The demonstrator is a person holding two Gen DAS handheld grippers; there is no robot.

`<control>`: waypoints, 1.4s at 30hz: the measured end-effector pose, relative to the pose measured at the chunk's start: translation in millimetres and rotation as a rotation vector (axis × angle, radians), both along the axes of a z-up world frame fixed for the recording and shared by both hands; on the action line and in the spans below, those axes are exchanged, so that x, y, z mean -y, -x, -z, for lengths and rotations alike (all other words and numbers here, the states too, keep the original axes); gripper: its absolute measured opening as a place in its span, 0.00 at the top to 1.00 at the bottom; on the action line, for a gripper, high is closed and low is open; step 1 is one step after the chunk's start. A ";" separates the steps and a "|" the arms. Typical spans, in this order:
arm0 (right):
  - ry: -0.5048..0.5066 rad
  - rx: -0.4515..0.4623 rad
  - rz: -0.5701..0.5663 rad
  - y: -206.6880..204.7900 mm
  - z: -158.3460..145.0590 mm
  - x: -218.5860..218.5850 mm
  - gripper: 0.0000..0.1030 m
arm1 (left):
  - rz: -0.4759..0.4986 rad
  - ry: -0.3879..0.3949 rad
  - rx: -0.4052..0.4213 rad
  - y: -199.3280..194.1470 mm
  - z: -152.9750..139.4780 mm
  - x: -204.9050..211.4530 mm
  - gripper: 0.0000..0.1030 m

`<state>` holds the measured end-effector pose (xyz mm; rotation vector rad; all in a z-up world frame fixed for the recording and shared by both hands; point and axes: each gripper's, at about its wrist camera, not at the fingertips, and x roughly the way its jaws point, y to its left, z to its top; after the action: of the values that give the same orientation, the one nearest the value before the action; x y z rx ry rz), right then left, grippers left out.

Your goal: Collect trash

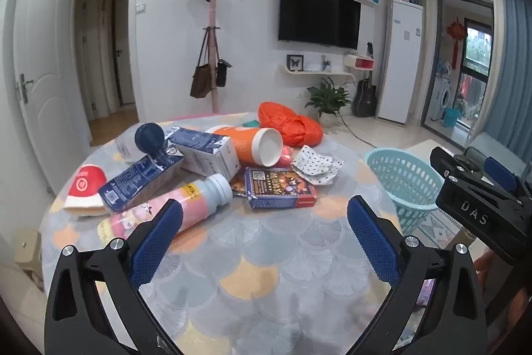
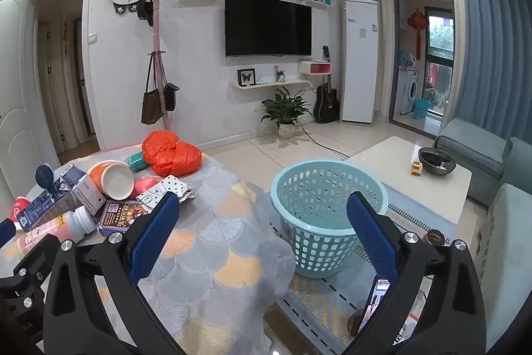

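A heap of trash lies on the round table (image 1: 252,258): a pink bottle with a white cap (image 1: 173,208), blue milk cartons (image 1: 143,178), an orange cup on its side (image 1: 252,143), a dark snack box (image 1: 279,188), a dotted wrapper (image 1: 316,165), an orange plastic bag (image 1: 289,122) and a red-and-white cup (image 1: 86,188). My left gripper (image 1: 264,218) hovers open over the cloth just in front of the pile, holding nothing. The right gripper (image 2: 262,215) is open and empty at the table's right edge, with the pale blue basket (image 2: 327,215) on the floor beyond it.
A white coffee table (image 2: 415,182) with a dark bowl (image 2: 436,160) stands right of the basket. A grey sofa (image 2: 492,162) lines the far right. A patterned rug (image 2: 319,295) lies under the basket. The other gripper's black body (image 1: 482,205) shows at the left wrist view's right edge.
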<state>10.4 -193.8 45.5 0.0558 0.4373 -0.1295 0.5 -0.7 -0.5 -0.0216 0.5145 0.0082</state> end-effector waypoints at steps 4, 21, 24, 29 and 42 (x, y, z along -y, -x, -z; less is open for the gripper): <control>-0.018 0.015 0.011 3.4 -4.9 -0.8 0.07 | -0.008 -0.012 0.022 5.5 -3.3 4.9 0.07; -0.069 0.044 0.046 18.8 -14.6 21.9 0.07 | 0.022 0.004 0.087 26.9 -23.7 13.8 0.07; -0.060 0.030 0.043 15.7 -11.6 21.9 0.07 | 0.026 0.009 0.077 23.5 -22.2 15.7 0.07; -0.048 0.018 0.050 10.2 -6.5 23.1 0.07 | 0.025 0.007 0.071 19.6 -17.6 15.4 0.07; -0.006 0.012 0.034 7.8 -2.9 19.2 0.08 | 0.018 0.048 0.051 16.9 -10.2 8.6 0.07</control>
<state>2.6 -213.0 48.4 0.0698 0.4252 -0.1609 -16.4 -9.3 9.6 -0.0641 0.4639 -0.0225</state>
